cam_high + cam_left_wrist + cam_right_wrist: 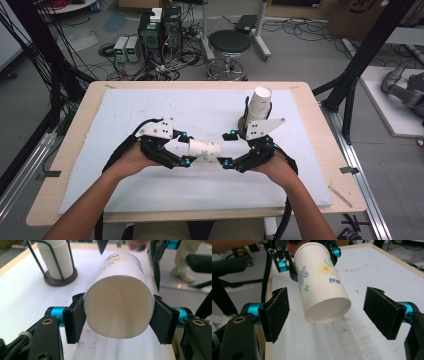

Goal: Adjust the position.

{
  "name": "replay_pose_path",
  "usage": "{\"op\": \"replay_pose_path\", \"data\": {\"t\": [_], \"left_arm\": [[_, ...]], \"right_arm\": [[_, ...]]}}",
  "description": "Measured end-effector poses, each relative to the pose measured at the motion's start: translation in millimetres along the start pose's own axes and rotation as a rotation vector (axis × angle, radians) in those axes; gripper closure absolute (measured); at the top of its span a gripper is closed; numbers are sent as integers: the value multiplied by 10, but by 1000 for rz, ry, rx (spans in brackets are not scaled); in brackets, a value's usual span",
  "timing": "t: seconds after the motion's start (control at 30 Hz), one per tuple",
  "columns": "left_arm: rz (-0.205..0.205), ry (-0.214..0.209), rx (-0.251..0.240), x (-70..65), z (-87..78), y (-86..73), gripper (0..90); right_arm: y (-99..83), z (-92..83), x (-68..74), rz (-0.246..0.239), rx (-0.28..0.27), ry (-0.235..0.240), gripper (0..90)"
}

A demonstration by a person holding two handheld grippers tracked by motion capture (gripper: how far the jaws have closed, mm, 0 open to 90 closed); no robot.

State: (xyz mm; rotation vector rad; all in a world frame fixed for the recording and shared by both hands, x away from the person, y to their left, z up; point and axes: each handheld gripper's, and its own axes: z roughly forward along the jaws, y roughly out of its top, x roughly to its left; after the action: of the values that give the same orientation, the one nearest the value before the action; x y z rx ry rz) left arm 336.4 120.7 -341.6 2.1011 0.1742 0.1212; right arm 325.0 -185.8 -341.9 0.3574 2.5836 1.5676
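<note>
- Jaws, left gripper: black pads pinch a white paper cup with a flower print on both sides near its open rim; in the left gripper view the cup's mouth faces the camera between the pads.
- Cup position: lying sideways, held above the white foam sheet, between the two grippers; its closed base points toward the right gripper.
- Jaws, right gripper: spread wide; in the right gripper view the cup's base sits in the gap, apart from both pads.
- Stack of white paper cups in a black wire holder with a round dark base: upright, tilted slightly, at the sheet's far right, just behind the right gripper; in the left gripper view the holder stands at upper left.
- Surface: light wooden table covered by the white sheet, which carries faint scuff marks.
- Room, left to right: black frame posts with cables; grey electronic boxes and computer towers on a grey floor among loose wires; round black stool; black diagonal frame strut; grey robot arm on a white platform at far right.
</note>
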Motion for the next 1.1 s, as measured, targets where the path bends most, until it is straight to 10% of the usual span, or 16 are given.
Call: {"op": "replay_pose_path", "data": {"t": [0.47,1.1], "left_arm": [[77,16,274,72,27,368,350],[129,24,448,80,108,628,352]], "right_arm": [[118,126,10,-88,140,-45,211],[252,237,19,-142,217,-69,212]]}}
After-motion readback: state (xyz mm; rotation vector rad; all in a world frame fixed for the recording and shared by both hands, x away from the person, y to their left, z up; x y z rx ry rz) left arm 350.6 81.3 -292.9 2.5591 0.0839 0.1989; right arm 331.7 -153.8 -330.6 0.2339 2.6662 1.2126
